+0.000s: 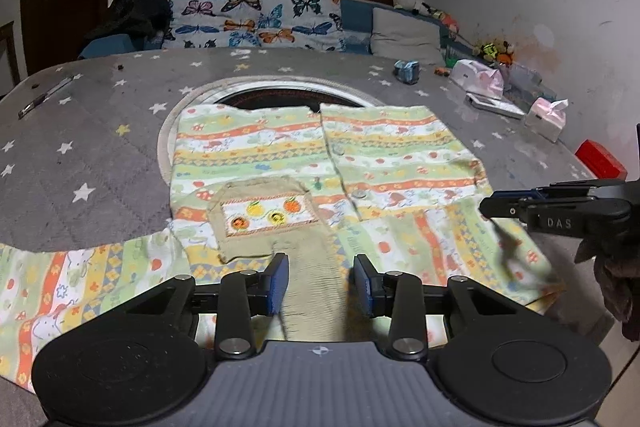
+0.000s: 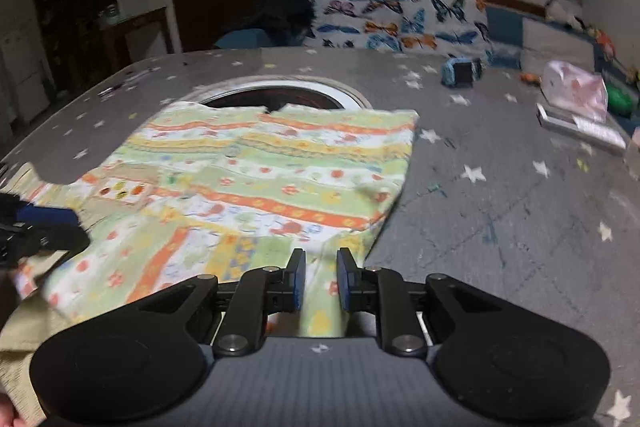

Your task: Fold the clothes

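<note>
Our left gripper [image 1: 320, 281] sits low in the centre of its frame, its blue pads apart with the shirt's beige collar [image 1: 312, 291] running between them but not pinched. Our right gripper [image 2: 320, 277] is also parted, with a ridge of patterned cloth rising between its pads; we judge it unclamped, since gaps show on both sides. The shirt [image 1: 320, 155] lies face up across the grey starred table [image 1: 100, 131], buttons down the middle, beige pocket [image 1: 262, 217] just above the left gripper, far hem reaching the round opening [image 1: 280, 95] in the upper centre. One sleeve [image 1: 60, 287] trails to the lower left. To fold well, we should close both grippers at matching heights near the collar edge and keep the cloth taut between them.
</note>
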Action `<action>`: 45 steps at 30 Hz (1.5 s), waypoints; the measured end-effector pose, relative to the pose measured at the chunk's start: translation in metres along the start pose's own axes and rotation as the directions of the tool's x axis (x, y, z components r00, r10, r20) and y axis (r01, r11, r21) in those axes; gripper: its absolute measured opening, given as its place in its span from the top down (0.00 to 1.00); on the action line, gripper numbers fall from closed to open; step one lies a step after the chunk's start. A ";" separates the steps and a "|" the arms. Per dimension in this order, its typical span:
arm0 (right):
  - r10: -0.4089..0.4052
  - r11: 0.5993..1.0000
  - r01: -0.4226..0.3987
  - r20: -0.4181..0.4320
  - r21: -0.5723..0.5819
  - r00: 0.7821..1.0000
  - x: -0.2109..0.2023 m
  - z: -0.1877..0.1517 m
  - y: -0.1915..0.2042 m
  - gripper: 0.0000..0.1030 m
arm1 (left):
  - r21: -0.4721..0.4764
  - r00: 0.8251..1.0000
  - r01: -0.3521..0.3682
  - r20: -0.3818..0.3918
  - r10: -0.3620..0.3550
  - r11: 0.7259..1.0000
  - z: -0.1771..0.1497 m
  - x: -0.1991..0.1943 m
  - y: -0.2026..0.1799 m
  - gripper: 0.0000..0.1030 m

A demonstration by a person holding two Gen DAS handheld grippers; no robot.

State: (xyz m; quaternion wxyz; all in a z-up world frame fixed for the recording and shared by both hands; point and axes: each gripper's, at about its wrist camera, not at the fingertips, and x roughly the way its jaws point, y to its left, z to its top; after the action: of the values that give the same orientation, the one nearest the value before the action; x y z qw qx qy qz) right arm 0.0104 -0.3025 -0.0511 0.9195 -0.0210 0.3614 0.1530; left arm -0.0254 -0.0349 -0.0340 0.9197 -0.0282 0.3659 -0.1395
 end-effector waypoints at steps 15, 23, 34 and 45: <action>0.190 0.974 -0.184 0.029 -0.130 0.981 -0.025 0.004 0.067 0.77 | -0.066 0.998 -0.050 0.026 0.052 0.997 -0.011 -0.025 0.023 0.63; 0.272 0.930 -0.271 -0.033 -0.246 0.962 -0.003 -0.006 0.120 0.75 | -0.212 0.972 -0.213 0.050 0.228 0.954 -0.024 -0.064 0.078 0.63; 0.263 0.922 -0.265 -0.049 -0.283 0.964 0.001 -0.012 0.125 0.72 | -0.403 0.843 -0.495 -0.009 0.538 0.770 -0.046 -0.092 0.165 0.60; 0.260 0.929 -0.264 -0.049 -0.259 0.964 -0.003 -0.011 0.123 0.71 | -0.478 0.793 -0.559 -0.067 0.606 0.678 -0.048 -0.087 0.213 0.61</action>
State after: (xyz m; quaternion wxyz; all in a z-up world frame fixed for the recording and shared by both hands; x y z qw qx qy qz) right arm -0.0354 -0.1878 -0.0481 0.8773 -0.0957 0.3439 0.3209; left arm -0.0681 0.1956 -0.0435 0.8964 -0.1411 0.3332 0.2561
